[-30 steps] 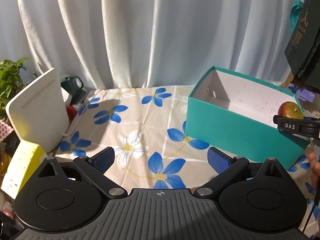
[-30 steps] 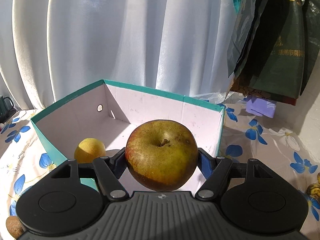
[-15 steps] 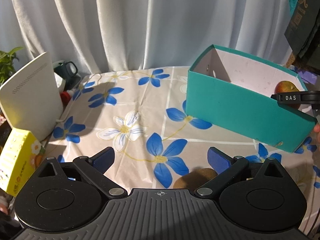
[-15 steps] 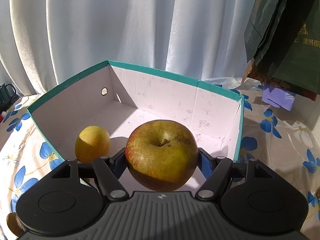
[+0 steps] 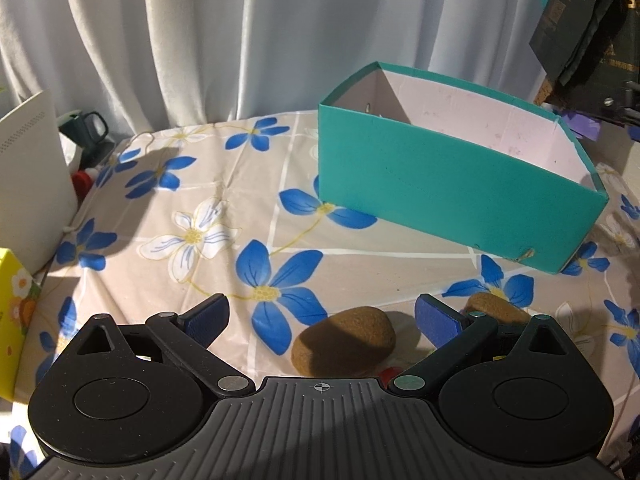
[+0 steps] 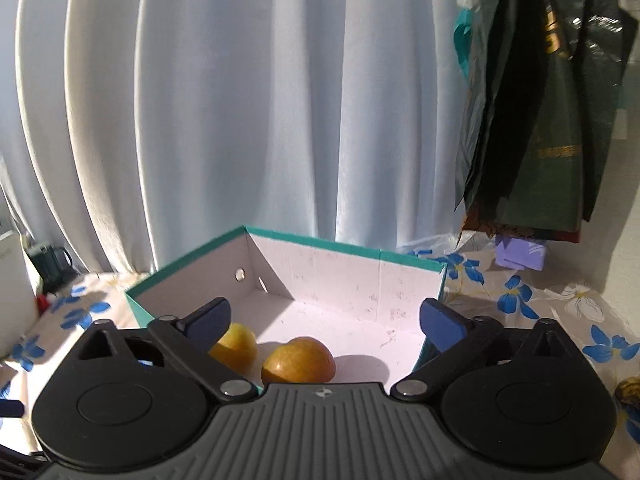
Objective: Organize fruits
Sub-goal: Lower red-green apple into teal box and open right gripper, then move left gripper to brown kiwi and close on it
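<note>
In my right wrist view, the right gripper (image 6: 324,318) stands fully spread, its jaws having just been opening, and nothing sits between the blue pads (image 6: 440,322). The apple (image 6: 298,364) lies on the white floor of the teal box (image 6: 404,254), low in the centre of the frame, clear of both pads. A yellow fruit (image 6: 236,344) rests just beside it to the left, partly hidden behind the left finger; I cannot tell whether the two touch. The white curtain (image 6: 240,120) fills the background, and dark bags (image 6: 540,120) hang at the upper right. In my left wrist view, the left gripper (image 5: 322,316) is also spread wide and holds nothing. A brown kiwi (image 5: 344,340) lies on the flowered tablecloth (image 5: 192,240) between the two fingers, low in the centre, touching neither pad. A second kiwi (image 5: 494,308) shows just behind the right finger. The teal box (image 5: 440,184) stands at the centre right of that frame, well apart from the kiwis. A white panel (image 5: 32,176) leans at the left edge, with a yellow carton (image 5: 12,312) below it.
</note>
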Motion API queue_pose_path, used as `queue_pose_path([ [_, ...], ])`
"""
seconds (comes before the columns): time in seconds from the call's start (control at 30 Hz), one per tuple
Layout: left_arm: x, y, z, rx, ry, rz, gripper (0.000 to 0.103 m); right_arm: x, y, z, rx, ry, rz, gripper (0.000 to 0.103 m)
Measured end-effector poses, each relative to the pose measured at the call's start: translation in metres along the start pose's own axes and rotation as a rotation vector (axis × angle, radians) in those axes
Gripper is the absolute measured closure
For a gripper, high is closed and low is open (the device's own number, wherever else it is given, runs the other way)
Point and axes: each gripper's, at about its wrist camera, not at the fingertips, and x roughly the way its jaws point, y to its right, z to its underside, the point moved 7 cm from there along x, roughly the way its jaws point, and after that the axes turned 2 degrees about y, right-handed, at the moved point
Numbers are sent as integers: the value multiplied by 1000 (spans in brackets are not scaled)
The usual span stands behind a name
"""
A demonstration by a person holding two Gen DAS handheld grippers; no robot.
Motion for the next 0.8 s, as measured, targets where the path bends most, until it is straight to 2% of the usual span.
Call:
queue_pose_path([
  [0.07,5,3,4,7,-9,3,1,-26,-5,7,-3,53,-3,0],
  [0.17,13,6,9,5,-29,2,1,-47,-9,27,4,20,-18,0],
  [0.33,23,4,11,-34,-55,8,2,-63,-6,50,94,-44,-50,0],
  [0.63,43,10,16,-45,-112,1,2,-68,-17,64,74,-89,-51,0],
  [0.8,49,9,17,-54,-117,-11,2,-64,-19,69,64,-115,-58,0],
])
